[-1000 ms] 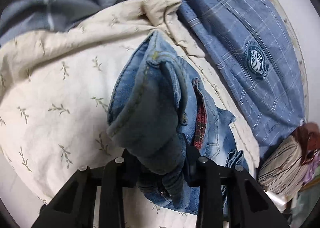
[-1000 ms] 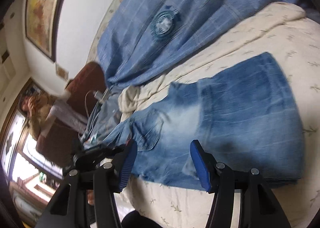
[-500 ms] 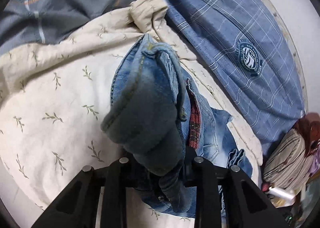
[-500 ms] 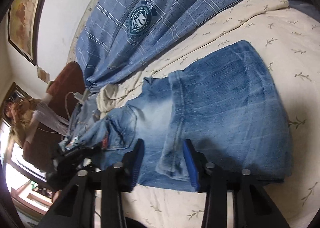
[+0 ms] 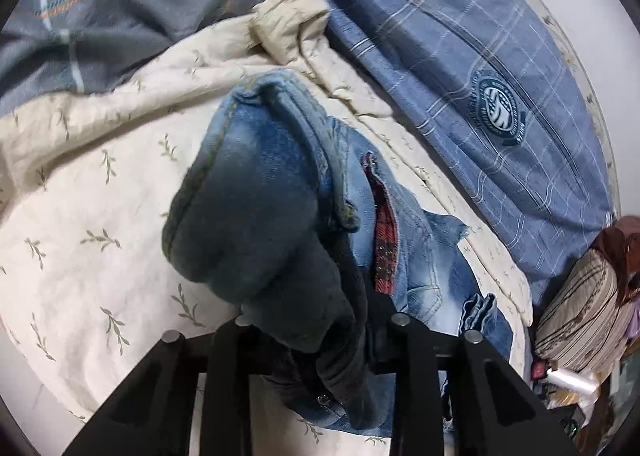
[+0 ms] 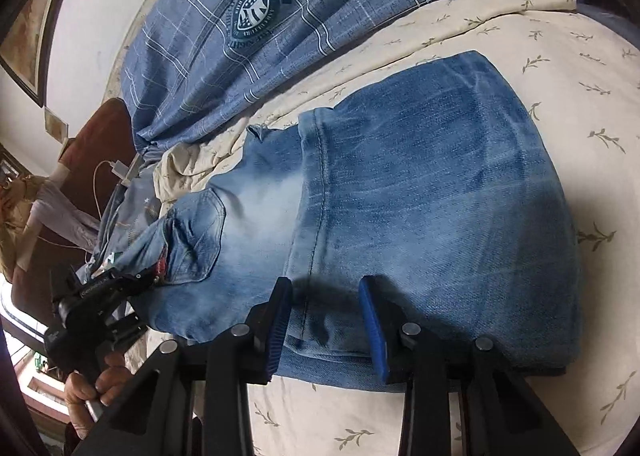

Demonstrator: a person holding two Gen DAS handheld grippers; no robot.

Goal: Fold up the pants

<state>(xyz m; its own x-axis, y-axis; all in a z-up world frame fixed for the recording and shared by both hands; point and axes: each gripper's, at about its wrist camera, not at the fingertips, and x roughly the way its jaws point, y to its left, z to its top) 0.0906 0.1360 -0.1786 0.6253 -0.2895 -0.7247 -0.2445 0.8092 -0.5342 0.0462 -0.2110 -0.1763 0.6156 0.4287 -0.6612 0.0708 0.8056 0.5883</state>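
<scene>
Faded blue denim jeans [image 6: 420,191] spread on the cream leaf-print quilt [image 6: 560,55], legs already doubled over the seat so that a stitched hem crosses the cloth just beside the pale, washed-out patch below a back pocket [image 6: 200,232]. Darker indigo toward the fold, whitened wear near the pocket, a red plaid lining [image 5: 384,240] showing at the waistband. Waist end bunched and lifted off the quilt, clamped in the left gripper [image 5: 316,320], its black jaws pressed onto a thick wad of denim [image 5: 256,215] that hangs over them. Right gripper [image 6: 326,308] at the near edge of the jeans, blue-padded fingers [image 6: 372,320] parted, straddling the hem seam; contact with the cloth hard to judge. Beyond the jeans, along the far side of the quilt, a blue checked cover with a round crest [image 6: 256,11].
</scene>
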